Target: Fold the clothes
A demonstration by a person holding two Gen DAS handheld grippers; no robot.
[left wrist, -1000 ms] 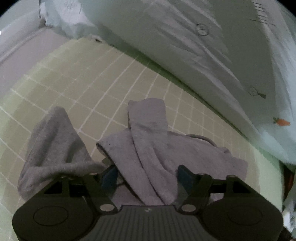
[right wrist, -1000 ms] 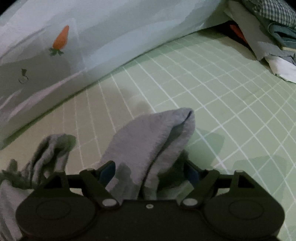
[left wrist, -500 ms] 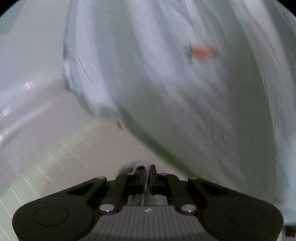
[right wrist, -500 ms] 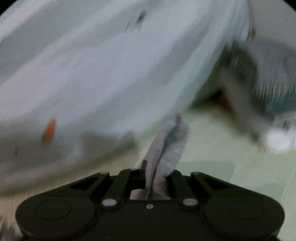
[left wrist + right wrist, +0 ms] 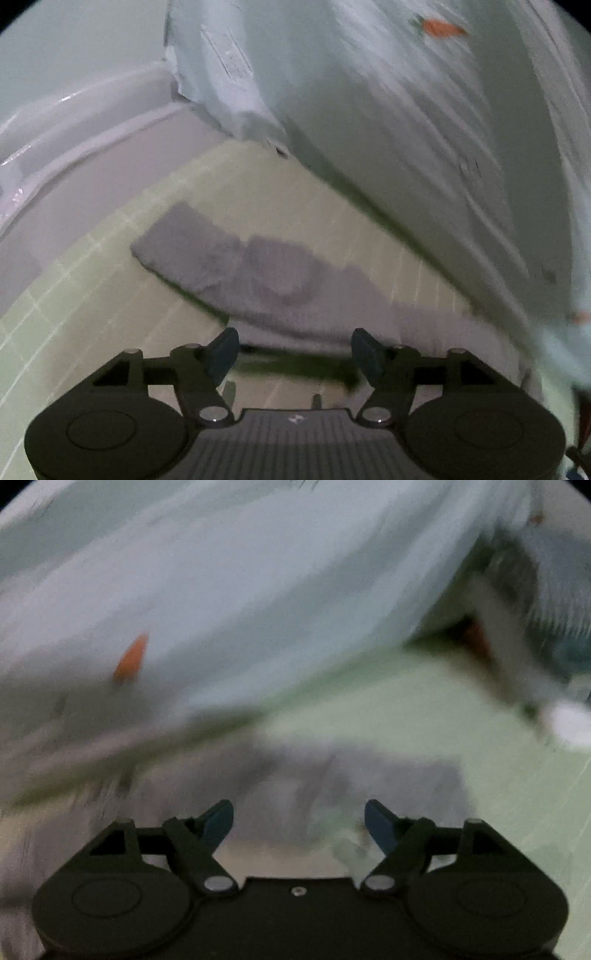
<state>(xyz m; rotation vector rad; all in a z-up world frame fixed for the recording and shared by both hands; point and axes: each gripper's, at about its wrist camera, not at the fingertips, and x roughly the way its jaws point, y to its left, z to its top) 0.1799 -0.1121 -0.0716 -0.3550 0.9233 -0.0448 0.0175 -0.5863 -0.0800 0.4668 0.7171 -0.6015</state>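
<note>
Left wrist view: left gripper (image 5: 295,349) jaws opening, nothing between them. Grey garment (image 5: 258,280) lies flat on the green gridded sheet (image 5: 74,314), just beyond the fingertips, running left-far to right-near beside the pale carrot-print bedding (image 5: 406,129).

Right wrist view, blurred: right gripper (image 5: 299,823) jaws opening, empty; garment (image 5: 369,775) just ahead.

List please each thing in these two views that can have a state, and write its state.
left gripper: jaws opening, nothing between them.
right gripper: jaws opening, nothing between them.
grey garment: released, lying spread out fairly flat on the green checked sheet, just ahead of both grippers.
pale quilt with carrot print: heaped behind the garment.
pile of other clothes: unfolded, too blurred to tell more.
</note>
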